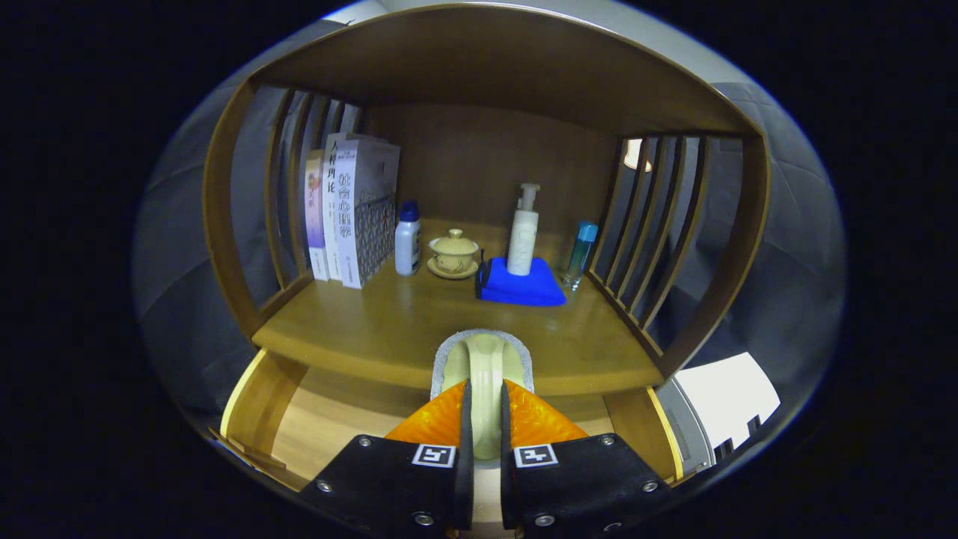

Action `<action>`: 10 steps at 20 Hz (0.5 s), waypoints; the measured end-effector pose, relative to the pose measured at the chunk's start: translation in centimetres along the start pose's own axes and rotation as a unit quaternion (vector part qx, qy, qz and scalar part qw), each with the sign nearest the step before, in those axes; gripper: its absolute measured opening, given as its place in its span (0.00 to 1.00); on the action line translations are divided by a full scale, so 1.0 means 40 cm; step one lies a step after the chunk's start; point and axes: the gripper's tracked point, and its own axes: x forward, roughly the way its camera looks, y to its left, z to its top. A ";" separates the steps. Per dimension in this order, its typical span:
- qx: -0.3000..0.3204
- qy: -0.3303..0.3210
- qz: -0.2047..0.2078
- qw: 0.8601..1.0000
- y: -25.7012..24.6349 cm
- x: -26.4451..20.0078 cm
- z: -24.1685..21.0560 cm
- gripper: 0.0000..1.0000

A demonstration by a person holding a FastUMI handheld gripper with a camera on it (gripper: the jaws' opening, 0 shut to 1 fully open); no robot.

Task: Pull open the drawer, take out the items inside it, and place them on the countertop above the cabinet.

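Gripper (pixel 485 419) fingers clamped on a pale-green, grey-edged item (pixel 484 359), held over the open drawer (pixel 329 419) at the countertop (pixel 389 329) edge. Risk: too low, it clips the front lip and slips out.

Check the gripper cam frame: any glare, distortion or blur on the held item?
Gripper view: strong fisheye bowing on the cabinet frame and slats; lighting dim and warm, a soft sheen on the countertop, no harsh glare; the gripper is shut on a pale scrubber, which is slightly soft up close; the books and bottles behind look sharper.
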 end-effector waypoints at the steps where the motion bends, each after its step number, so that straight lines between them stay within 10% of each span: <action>1: -0.003 -0.004 0.001 1.000 0.001 0.013 0.016 0.15; 10: -0.002 -0.012 0.034 0.999 0.063 0.179 0.073 0.14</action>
